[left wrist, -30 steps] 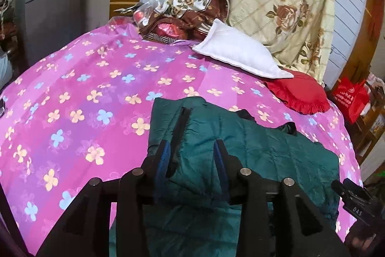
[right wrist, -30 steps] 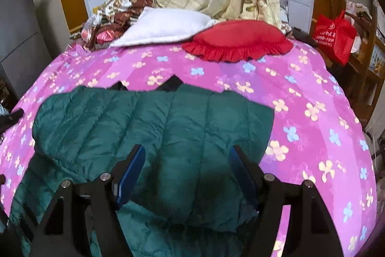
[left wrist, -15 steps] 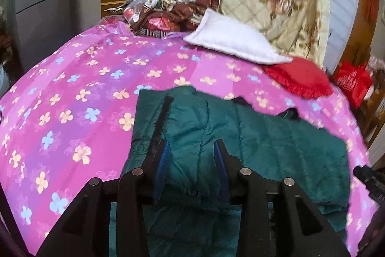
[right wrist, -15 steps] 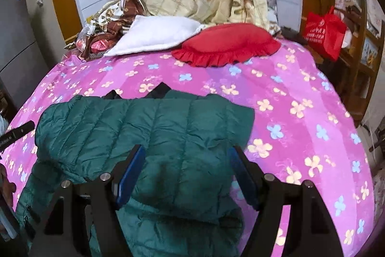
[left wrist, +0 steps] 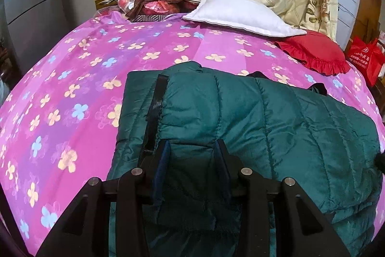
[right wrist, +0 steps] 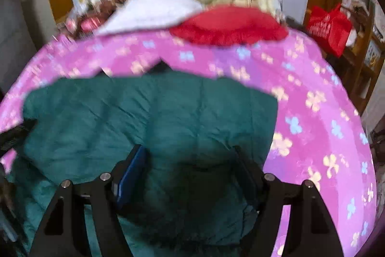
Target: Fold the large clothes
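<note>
While the left gripper [left wrist: 191,148] has its blue-padded fingers [left wrist: 161,161] pinched on a bunched fold of the dark green down jacket [left wrist: 276,122], the hold looks shallow: only a puffy ridge of slick quilted fabric sits between the pads, so a sideways pull could let it slide out and drop the layer before the fold is laid. The right gripper [right wrist: 190,160] stands much wider, its fingers [right wrist: 131,170] spread around a thick hump of the same jacket; the view is blurred, and I cannot tell whether the pads press on the cloth or merely straddle it. If only one side is truly held, the folded layer would likely drag unevenly and skew. The jacket lies partly folded on the near half of the bed, on the pink flowered bedsheet [left wrist: 72,78], with a black zipper strip [left wrist: 154,117] exposed along its left edge; that strip could catch or twist the edge as the padding is pressed down. Trapped air in the quilting may also make the fold spring back open. The white pillow [left wrist: 238,13] and red ruffled cushion [left wrist: 317,54] lie well apart at the head, no obstacle.
</note>
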Tool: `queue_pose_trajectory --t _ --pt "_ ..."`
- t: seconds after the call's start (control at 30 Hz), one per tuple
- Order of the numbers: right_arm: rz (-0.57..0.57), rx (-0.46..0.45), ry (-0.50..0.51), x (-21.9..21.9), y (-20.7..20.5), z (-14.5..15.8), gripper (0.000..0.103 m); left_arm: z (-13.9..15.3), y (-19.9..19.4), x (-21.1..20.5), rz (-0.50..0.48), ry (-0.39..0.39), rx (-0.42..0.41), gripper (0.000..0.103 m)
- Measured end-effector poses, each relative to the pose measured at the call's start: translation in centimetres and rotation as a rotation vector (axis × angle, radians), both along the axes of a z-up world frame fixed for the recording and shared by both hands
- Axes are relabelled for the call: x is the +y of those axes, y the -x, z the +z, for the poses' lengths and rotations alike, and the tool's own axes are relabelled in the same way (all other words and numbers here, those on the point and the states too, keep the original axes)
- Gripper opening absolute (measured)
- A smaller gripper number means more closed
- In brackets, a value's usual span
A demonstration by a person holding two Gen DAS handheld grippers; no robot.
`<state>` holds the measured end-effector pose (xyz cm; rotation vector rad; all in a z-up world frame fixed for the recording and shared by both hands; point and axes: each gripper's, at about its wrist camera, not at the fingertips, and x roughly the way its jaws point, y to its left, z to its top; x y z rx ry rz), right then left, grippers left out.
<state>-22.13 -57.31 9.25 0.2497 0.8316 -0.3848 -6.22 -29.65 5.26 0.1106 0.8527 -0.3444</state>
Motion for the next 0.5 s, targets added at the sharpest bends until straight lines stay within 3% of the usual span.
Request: queue_pose_trajectory --t 0.13,0.33,0.5 --pt "0.064 -0.039 0.016 2.4 -0.1 1.3 0.076 -0.2 0.1 -0.3 0.006 -0.015 -0.009 0.02" --pt "0.084 0.066 0.023 4.1 -3.1 -2.9 0.077 -0.5 0.2 -0.6 -0.006 -0.027 -0.03 0.021" --pt "0.083 0.086 0.045 4.6 -3.3 -3.1 0.077 -0.8 0.1 -0.7 -0.006 -0.026 -0.033 0.021"
